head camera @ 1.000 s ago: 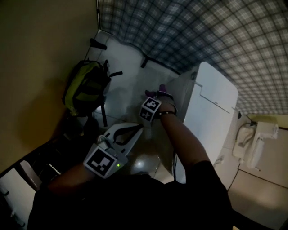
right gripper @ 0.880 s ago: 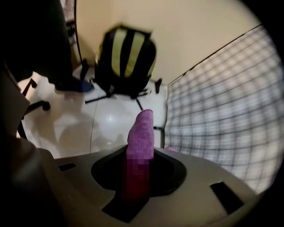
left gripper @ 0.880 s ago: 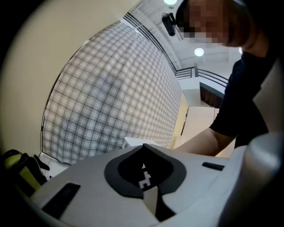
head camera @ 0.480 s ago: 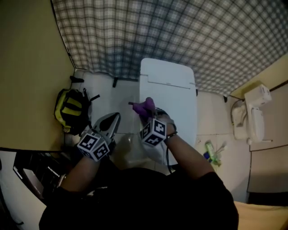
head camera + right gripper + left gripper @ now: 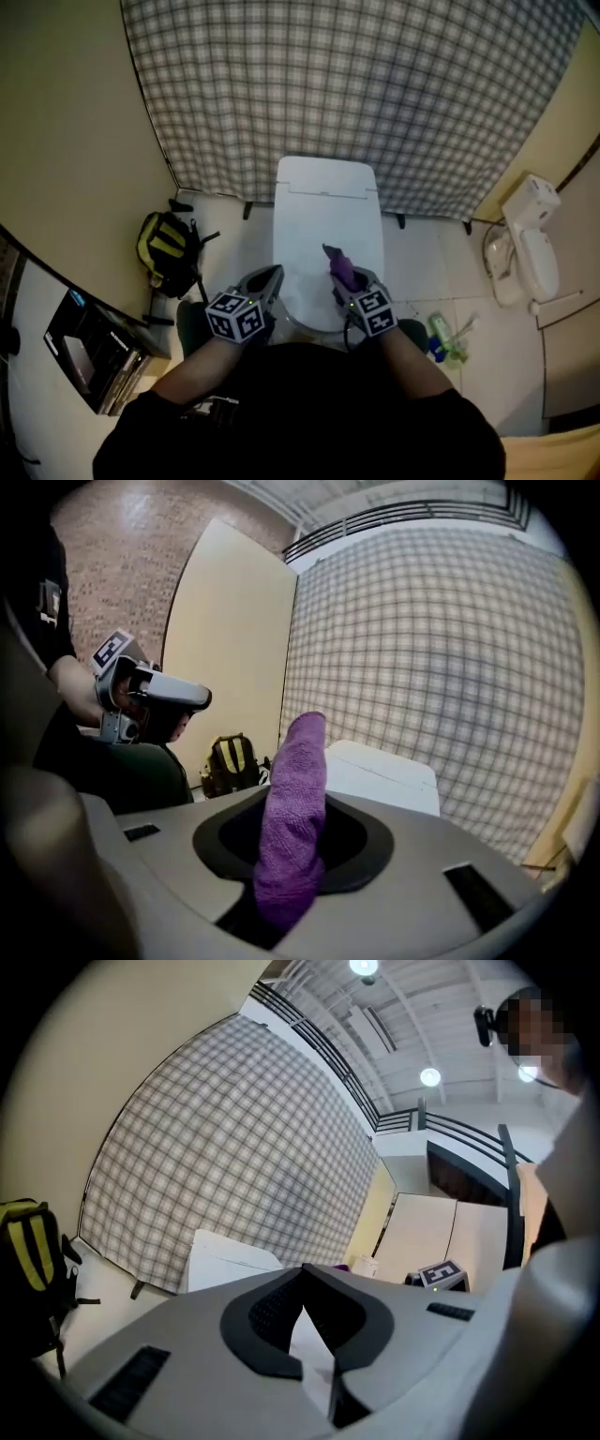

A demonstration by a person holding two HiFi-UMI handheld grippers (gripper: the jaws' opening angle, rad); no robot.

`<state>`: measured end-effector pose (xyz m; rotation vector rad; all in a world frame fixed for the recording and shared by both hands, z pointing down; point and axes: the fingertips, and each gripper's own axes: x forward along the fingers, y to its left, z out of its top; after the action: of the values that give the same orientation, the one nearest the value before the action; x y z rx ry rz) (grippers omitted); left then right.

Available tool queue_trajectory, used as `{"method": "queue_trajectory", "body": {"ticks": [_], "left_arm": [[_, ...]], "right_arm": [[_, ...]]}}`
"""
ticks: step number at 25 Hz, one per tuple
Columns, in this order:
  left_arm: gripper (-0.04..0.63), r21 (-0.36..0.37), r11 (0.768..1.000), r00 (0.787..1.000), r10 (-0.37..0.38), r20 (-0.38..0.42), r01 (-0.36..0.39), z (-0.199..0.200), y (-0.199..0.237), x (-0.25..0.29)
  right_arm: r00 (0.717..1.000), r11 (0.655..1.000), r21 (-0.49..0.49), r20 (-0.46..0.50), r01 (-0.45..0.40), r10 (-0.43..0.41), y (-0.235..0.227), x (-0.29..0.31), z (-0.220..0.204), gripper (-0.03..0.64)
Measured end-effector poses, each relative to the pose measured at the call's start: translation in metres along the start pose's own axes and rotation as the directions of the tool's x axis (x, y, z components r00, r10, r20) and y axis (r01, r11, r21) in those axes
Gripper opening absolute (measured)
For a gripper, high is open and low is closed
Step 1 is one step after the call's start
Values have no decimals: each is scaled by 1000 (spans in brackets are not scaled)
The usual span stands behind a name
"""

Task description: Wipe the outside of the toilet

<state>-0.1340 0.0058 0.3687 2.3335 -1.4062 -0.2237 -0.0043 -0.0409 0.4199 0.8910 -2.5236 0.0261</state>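
Observation:
The white toilet point(image 5: 327, 220) stands lid down against the plaid wall, seen from above; it also shows as a white block in the left gripper view point(image 5: 228, 1254) and the right gripper view point(image 5: 386, 774). My right gripper point(image 5: 341, 279) hovers over the lid's front right, shut on a purple cloth point(image 5: 338, 264) that sticks up between its jaws point(image 5: 294, 794). My left gripper point(image 5: 269, 278) is held at the toilet's front left edge, jaws together at the tip point(image 5: 302, 1277) with nothing in them.
A yellow and black backpack point(image 5: 169, 249) lies on the floor left of the toilet. A white fixture point(image 5: 527, 251) hangs on the right wall, with a green bottle and brush point(image 5: 445, 336) on the floor below it. A dark box point(image 5: 86, 349) sits at the near left.
The view swung from the toilet's left side to facing it head on. The right gripper carried the cloth from the side wall to above the lid's front; the left gripper came alongside.

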Motion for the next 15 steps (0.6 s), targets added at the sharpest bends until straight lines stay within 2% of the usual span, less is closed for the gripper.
{"method": "queue_trajectory", "body": {"ticks": [6, 8, 11, 15], "left_arm": [[-6, 22, 1000, 999, 16, -32, -16, -39, -63, -13], [-6, 16, 1000, 998, 27, -53, -26, -51, -74, -17], [-6, 57, 998, 995, 25, -100, -19, -64, -87, -16], [-6, 91, 996, 991, 25, -133, -13, -75, -96, -10]], "right_arm": [[999, 993, 109, 38, -33, 29, 2, -51, -46, 121], [997, 990, 129, 58, -49, 42, -1, -66, -50, 120], [995, 984, 168, 92, -51, 36, -14, -83, -44, 117], [997, 975, 217, 72, -42, 27, -32, -90, -58, 112]]}}
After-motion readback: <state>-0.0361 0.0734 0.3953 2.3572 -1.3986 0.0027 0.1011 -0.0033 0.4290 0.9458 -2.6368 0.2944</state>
